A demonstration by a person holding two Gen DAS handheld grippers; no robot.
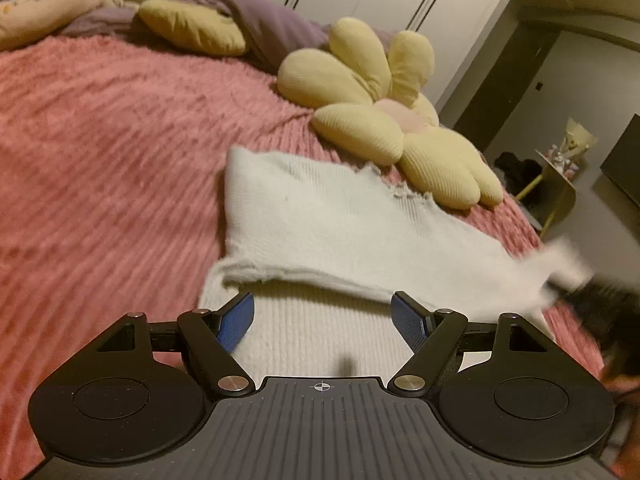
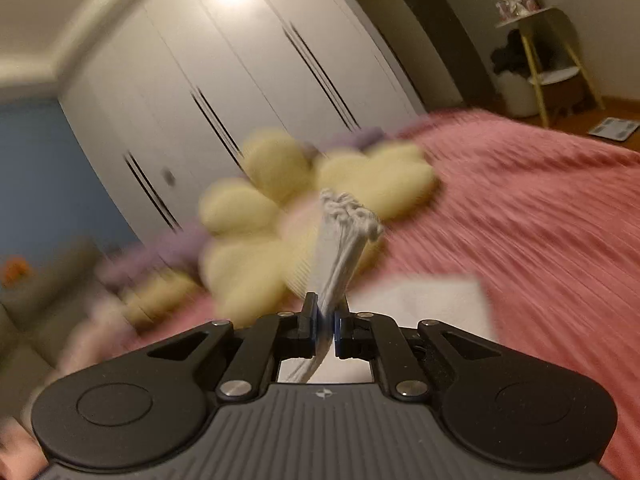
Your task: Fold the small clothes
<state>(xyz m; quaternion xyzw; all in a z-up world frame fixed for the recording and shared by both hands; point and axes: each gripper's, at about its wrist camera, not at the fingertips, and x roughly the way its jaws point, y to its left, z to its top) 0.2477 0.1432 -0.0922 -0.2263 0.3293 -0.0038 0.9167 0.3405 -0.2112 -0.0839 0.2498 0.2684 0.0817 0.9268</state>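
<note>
A white knitted garment (image 1: 328, 224) lies on the pink bedspread (image 1: 100, 152), its far part folded over the near part. My left gripper (image 1: 322, 316) is open just above the garment's near part, blue pads wide apart, holding nothing. My right gripper (image 2: 326, 328) is shut on a frayed edge of the white garment (image 2: 344, 240), which stands up between the jaws. In the left wrist view the right gripper is a dark blur (image 1: 612, 304) at the garment's right end.
A yellow flower-shaped cushion (image 1: 384, 120) lies just beyond the garment. A second yellow cushion (image 1: 192, 26) and purple bedding (image 1: 260, 20) lie farther back. White wardrobe doors (image 2: 224, 72) stand behind the bed. A small yellow shelf stand (image 2: 536, 48) is by the wall.
</note>
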